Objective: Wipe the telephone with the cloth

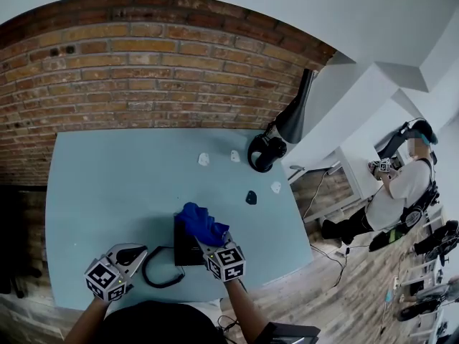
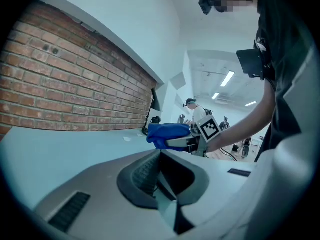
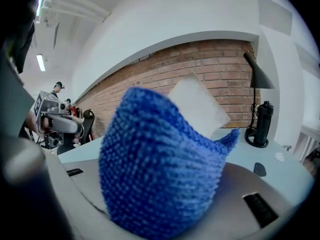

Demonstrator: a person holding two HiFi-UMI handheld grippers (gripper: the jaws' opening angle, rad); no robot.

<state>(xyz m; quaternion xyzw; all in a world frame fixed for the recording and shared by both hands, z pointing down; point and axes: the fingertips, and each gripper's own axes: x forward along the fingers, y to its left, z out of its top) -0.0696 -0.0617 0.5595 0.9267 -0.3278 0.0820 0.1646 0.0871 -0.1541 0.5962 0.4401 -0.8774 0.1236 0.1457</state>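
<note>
A black telephone [image 1: 185,252] sits near the front edge of the pale blue table [image 1: 107,185], and its coiled cord [image 1: 161,276] loops to its left. A blue knitted cloth [image 1: 201,222] lies bunched on top of the telephone, with my right gripper [image 1: 208,239] shut on it. In the right gripper view the cloth [image 3: 160,174] fills the space between the jaws, and one white fingertip [image 3: 197,104] shows above it. My left gripper [image 1: 133,252] hovers left of the telephone beside the cord. Its jaws [image 2: 161,184] meet with nothing between them.
A black desk lamp [image 1: 290,120] and a black round-based object [image 1: 264,153] stand at the table's back right. Small white scraps [image 1: 204,159] and a small black piece [image 1: 251,197] lie mid-table. A brick wall [image 1: 143,70] runs behind. A person [image 1: 398,192] stands far right.
</note>
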